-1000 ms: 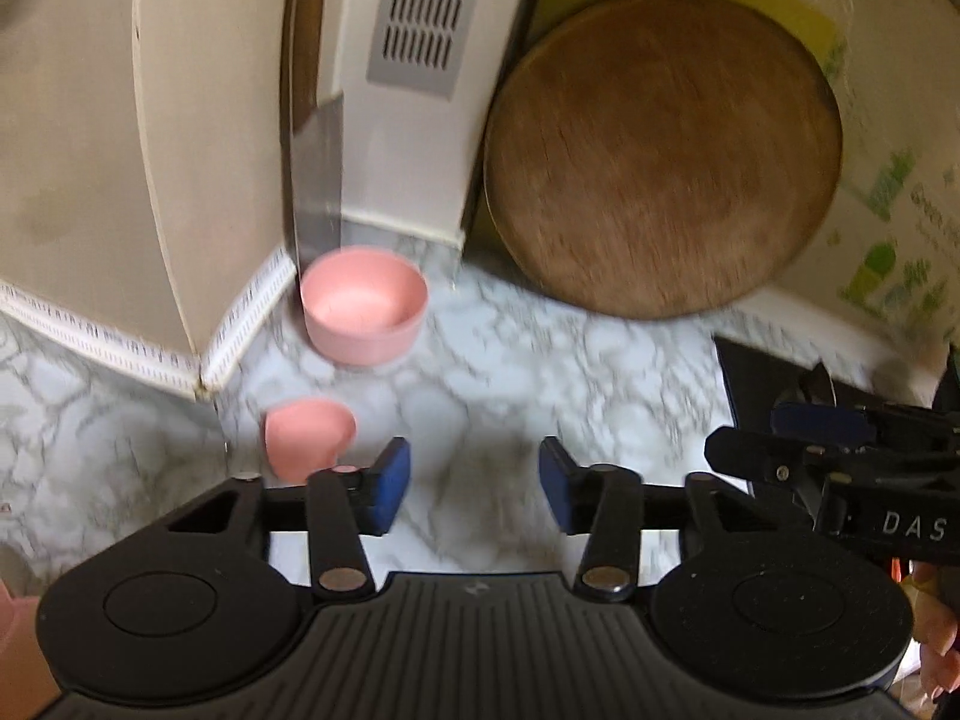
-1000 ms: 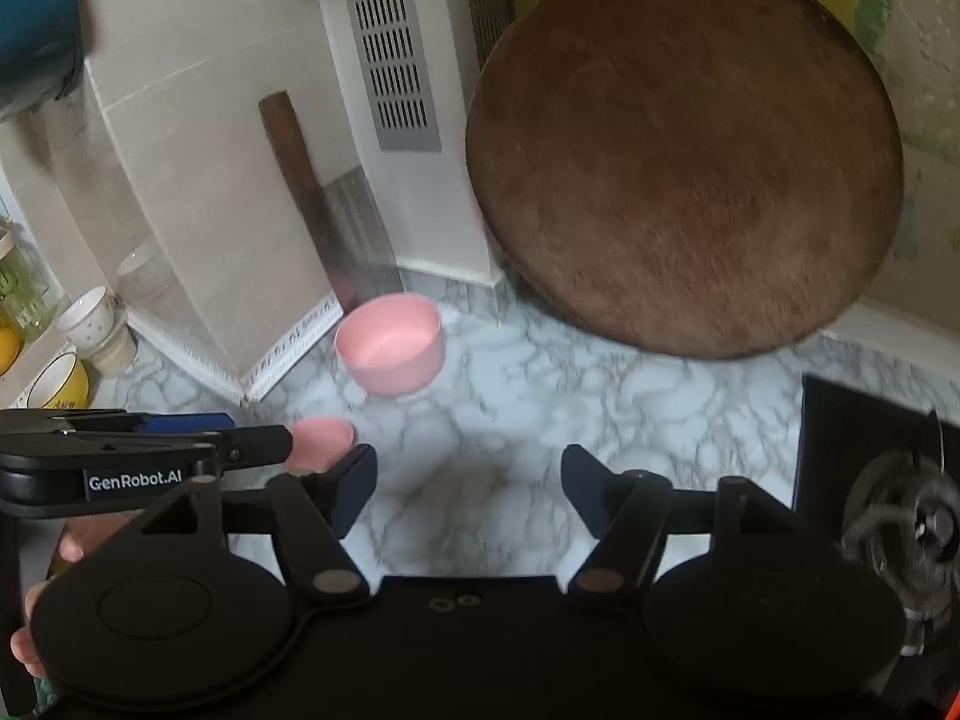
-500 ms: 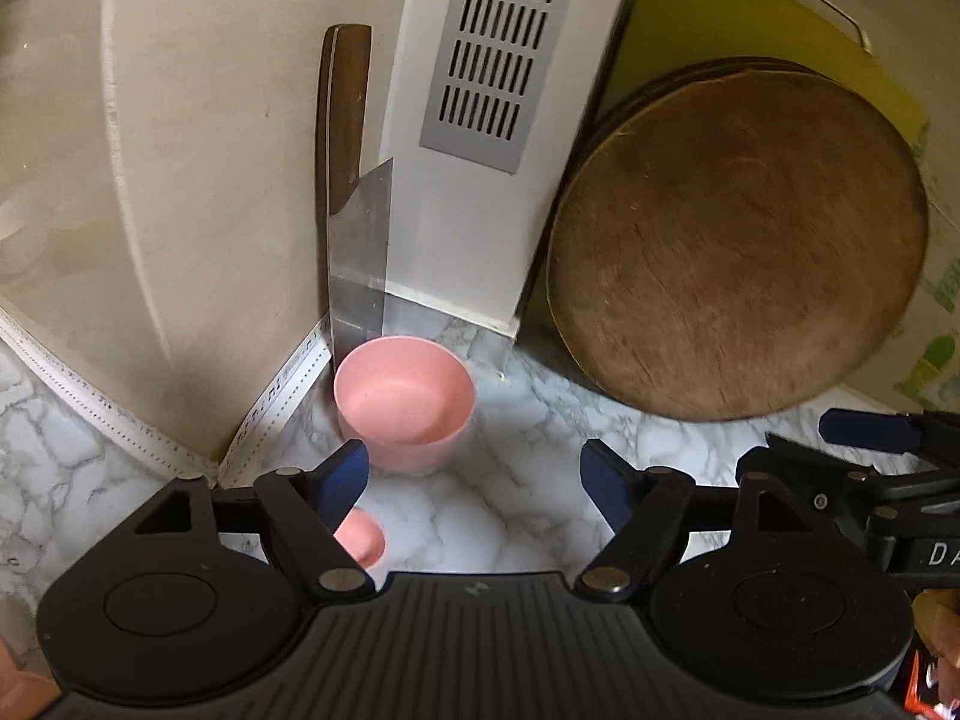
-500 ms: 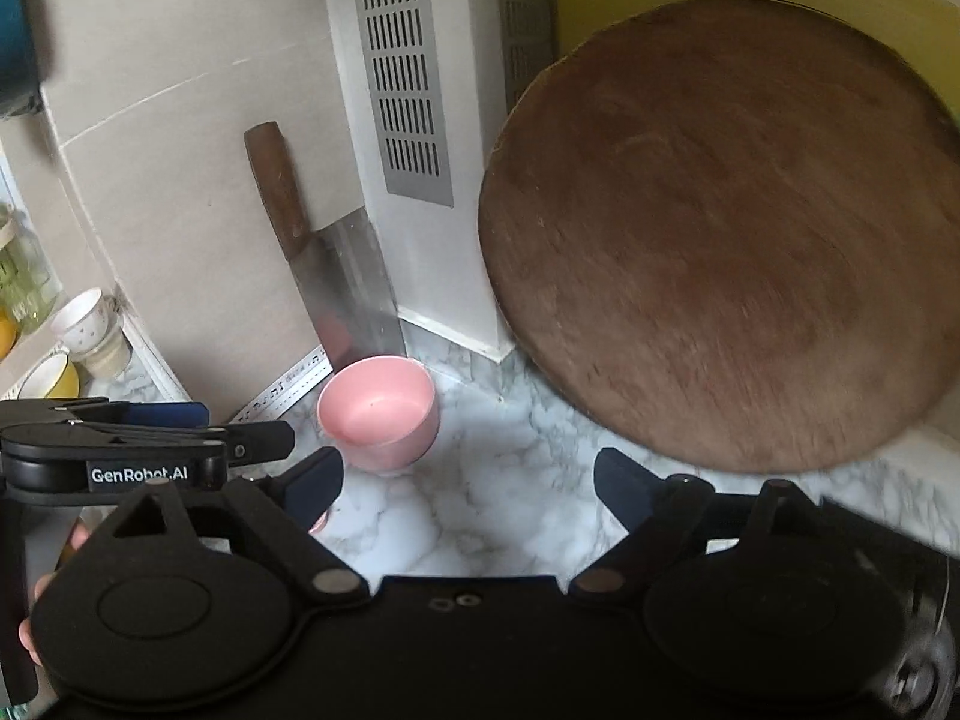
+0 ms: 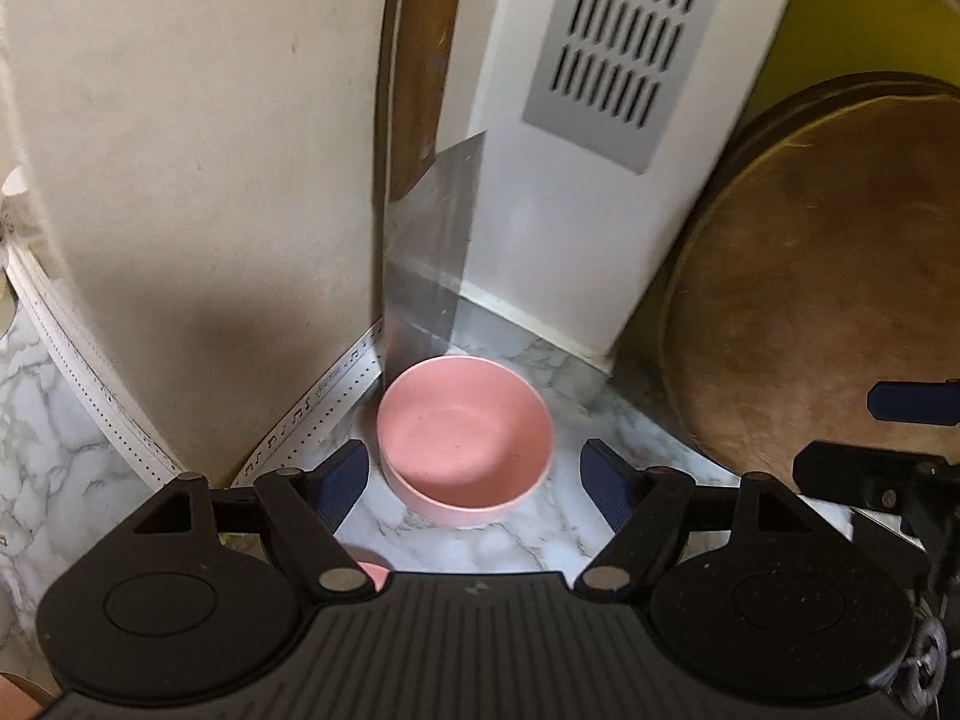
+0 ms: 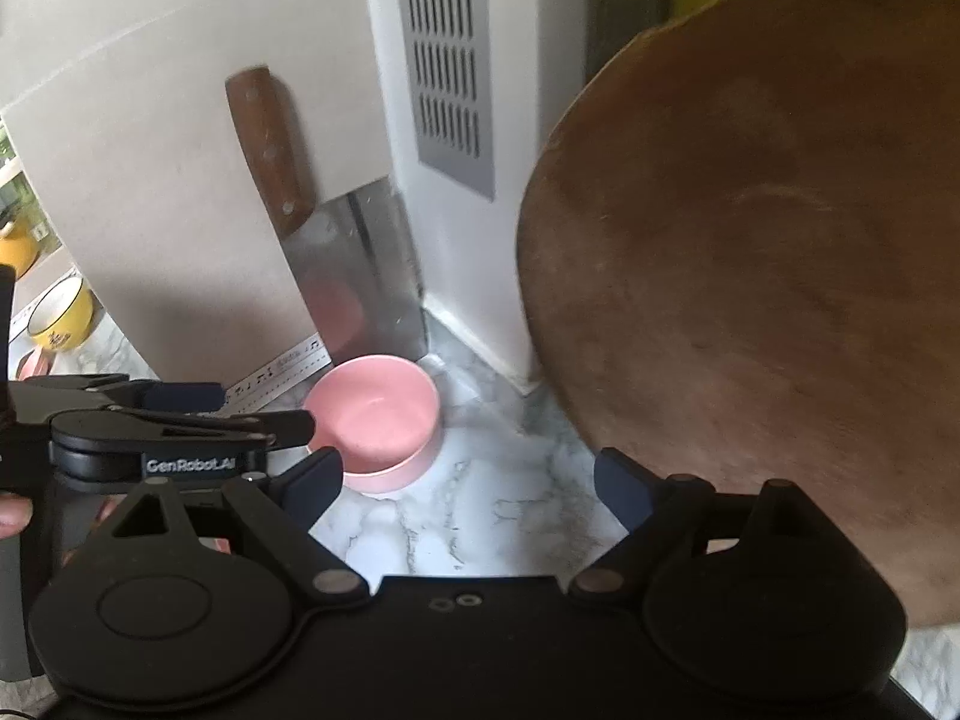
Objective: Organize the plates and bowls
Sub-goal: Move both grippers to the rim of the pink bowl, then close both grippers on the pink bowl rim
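The left gripper (image 5: 474, 477), a black two-finger claw with blue pads, is hanging with its jaws spread wide, one pad on each side of a round pink plastic bowl (image 5: 465, 441), and neither pad is touching the bowl's wall as far as the left wrist view shows. The bowl is sitting upright on the white marble-patterned counter (image 5: 528, 540), tucked into the corner where the beige tiled wall (image 5: 198, 180) is meeting a white panel with a grey slotted vent (image 5: 612, 54). The right gripper (image 6: 468, 480), also black with blue pads, is standing equally wide open and holding nothing; the same pink bowl (image 6: 375, 423) is lying just ahead of its left finger, and the left gripper's body (image 6: 162, 432) is showing beside it. One steel cleaver with a brown wooden handle (image 5: 429, 228) is leaning blade-down against the wall directly behind the bowl. One large round brown wooden chopping board (image 6: 750, 276) is propped upright to the right of the corner. A second, smaller pink piece (image 5: 369, 573) is peeking out under the left gripper's left finger, too hidden to identify. At the far left of the right wrist view, one yellow bowl (image 6: 63, 312) is resting on the counter.
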